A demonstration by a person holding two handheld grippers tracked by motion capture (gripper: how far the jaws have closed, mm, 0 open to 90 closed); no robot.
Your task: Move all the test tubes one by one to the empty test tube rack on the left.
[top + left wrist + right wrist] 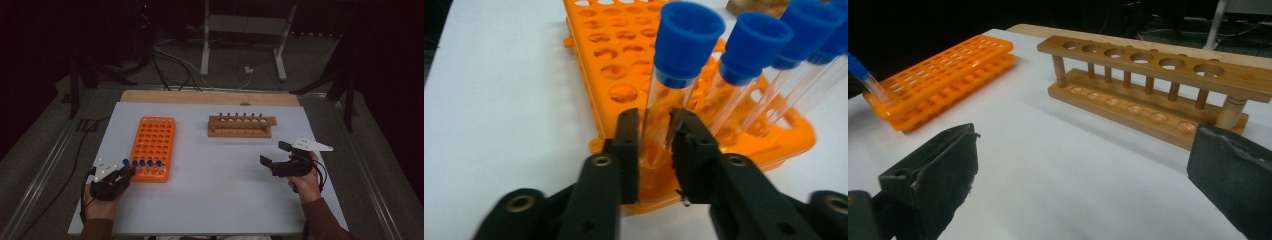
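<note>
- The left gripper (126,172) sat at the near left of the desk (220,200), at the near end of the orange rack (152,145).
- In the left gripper view its fingers (626,150) flanked the clear body of a blue-capped tube (674,95) standing in the rack's near corner hole; whether they pressed on the glass or stood just clear could not be told.
- Further blue-capped tubes (749,65) stood in the same near row, right beside it.
- The right gripper (274,155), near right, hovered over bare desk with fingers (943,170) spread wide, holding nothing.
- Farther back stood the wooden rack (242,125), its holes empty, well apart from both grippers.
</note>
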